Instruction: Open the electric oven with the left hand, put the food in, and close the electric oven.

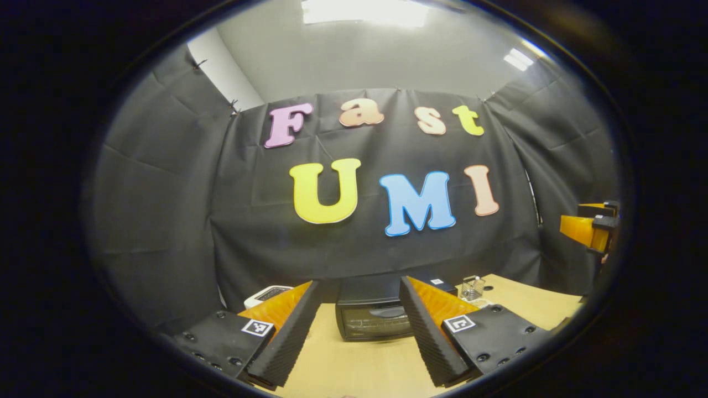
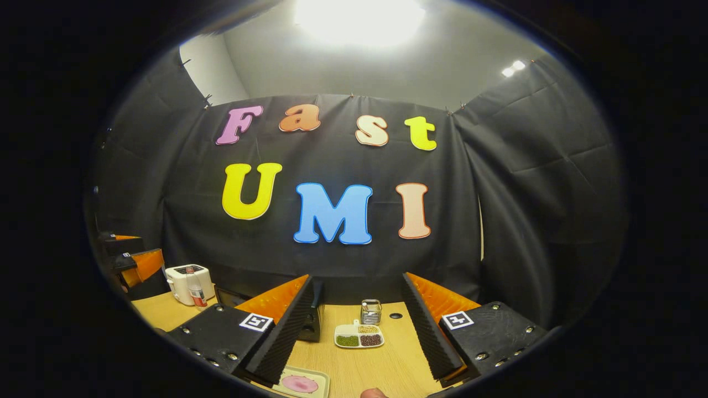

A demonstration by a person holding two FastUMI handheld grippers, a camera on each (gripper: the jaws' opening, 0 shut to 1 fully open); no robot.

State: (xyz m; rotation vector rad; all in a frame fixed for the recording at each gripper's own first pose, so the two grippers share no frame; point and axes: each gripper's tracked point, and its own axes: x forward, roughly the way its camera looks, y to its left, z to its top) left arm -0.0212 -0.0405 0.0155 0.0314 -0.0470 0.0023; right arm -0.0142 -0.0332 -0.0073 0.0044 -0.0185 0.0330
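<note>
Straight ahead between my left gripper's (image 1: 354, 337) spread, empty fingers sits the black boxy electric oven (image 1: 369, 316) on the pale wooden table (image 1: 343, 365), door shut, its wide front facing me; my left hand is the nearer one. My right gripper (image 2: 357, 337) is likewise spread and empty. Its view adds what the left lacks: a pale tray with a pink round of food (image 2: 301, 383) just below, plus a white divided dish (image 2: 358, 336).
</note>
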